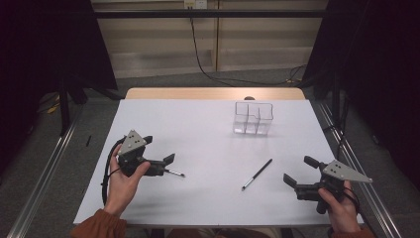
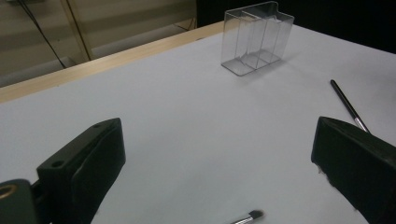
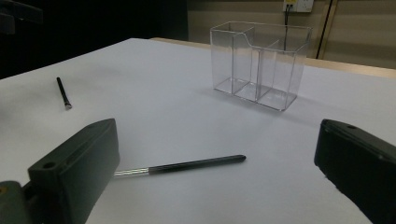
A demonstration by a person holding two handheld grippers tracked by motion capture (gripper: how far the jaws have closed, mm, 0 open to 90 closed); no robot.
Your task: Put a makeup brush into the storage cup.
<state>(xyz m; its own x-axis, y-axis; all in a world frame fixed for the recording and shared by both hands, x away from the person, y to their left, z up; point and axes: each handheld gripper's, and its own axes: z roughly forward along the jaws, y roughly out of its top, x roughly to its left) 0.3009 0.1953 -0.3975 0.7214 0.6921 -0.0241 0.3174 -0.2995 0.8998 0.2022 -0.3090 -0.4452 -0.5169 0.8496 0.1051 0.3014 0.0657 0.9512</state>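
Observation:
A clear plastic organizer (image 1: 253, 118) with three compartments stands empty at the back right of the white table (image 1: 198, 124). A long black makeup brush (image 1: 257, 174) lies front centre. A shorter brush (image 1: 176, 173) lies just off my left gripper (image 1: 167, 166), which is open and empty; its view has that brush's tip (image 2: 247, 217) low between the jaws, the long brush (image 2: 348, 105) and the organizer (image 2: 257, 37) beyond. My right gripper (image 1: 297, 169) is open and empty, right of the long brush (image 3: 187, 165). Farther off there are the organizer (image 3: 259, 65) and short brush (image 3: 63, 92).
A wooden strip (image 1: 213, 93) runs along the table's far edge. Black curtains hang at both sides, and metal floor rails (image 1: 44, 168) flank the table. A cable (image 1: 198, 54) hangs down the back wall.

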